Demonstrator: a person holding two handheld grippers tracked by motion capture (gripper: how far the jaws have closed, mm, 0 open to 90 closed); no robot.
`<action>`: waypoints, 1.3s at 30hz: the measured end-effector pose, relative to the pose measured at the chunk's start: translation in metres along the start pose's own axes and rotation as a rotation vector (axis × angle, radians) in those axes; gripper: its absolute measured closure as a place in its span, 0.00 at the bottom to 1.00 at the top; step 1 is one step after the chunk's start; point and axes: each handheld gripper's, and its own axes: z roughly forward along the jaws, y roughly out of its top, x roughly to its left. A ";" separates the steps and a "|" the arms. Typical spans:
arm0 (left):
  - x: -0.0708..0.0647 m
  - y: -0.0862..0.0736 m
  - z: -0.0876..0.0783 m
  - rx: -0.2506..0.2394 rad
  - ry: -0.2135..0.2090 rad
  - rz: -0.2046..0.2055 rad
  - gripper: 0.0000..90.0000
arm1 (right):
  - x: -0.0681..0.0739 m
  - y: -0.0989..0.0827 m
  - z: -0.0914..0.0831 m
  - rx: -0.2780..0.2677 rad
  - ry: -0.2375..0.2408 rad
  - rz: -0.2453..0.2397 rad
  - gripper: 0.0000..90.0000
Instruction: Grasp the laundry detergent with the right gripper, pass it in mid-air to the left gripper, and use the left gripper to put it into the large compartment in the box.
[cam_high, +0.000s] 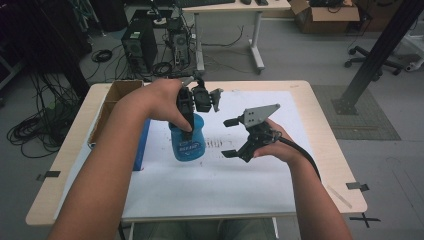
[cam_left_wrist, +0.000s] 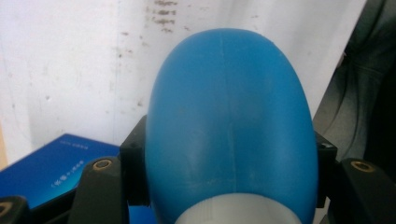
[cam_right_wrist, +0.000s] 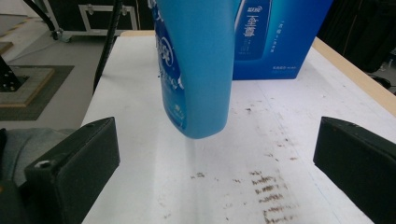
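Seen from above, the left gripper (cam_high: 192, 117) comes down from the top onto a blue plastic detergent bottle (cam_high: 188, 141) with a white-printed label, its fingers pinching the bottle's upper part from either side; the left gripper view confirms the grip, the rounded blue shoulder of the bottle (cam_left_wrist: 229, 126) sitting between the two black fingers (cam_left_wrist: 135, 163), which press its flanks just above a white neck. The bottle hangs over a white paper sheet (cam_high: 225, 180) that covers most of the light wooden worktop (cam_high: 325, 135) — in the right gripper view its base (cam_right_wrist: 198, 70) is tilted and clear of the sheet, with a faint shadow beneath. The right gripper (cam_high: 231, 137) hovers just beside the bottle on the person's right, its fingers (cam_right_wrist: 77, 163) spread wide with nothing between them, aimed toward the bottle's lower body. A row of dark smudges (cam_high: 215, 143) marks the sheet between the bottle and the right gripper. Behind the bottle stands a blue printed carton (cam_right_wrist: 273, 37), and at the worktop's left edge an open brown cardboard box (cam_high: 115, 97).
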 end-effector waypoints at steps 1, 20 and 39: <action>0.000 -0.001 -0.001 -0.004 0.005 -0.024 0.42 | 0.000 0.000 -0.002 0.004 -0.004 -0.002 0.00; 0.012 -0.007 -0.012 -0.075 0.049 -0.393 0.42 | -0.006 0.006 -0.033 0.101 -0.027 -0.049 0.01; 0.028 -0.023 -0.036 -0.115 0.011 -0.591 0.42 | -0.024 0.007 -0.060 0.313 -0.075 -0.095 0.02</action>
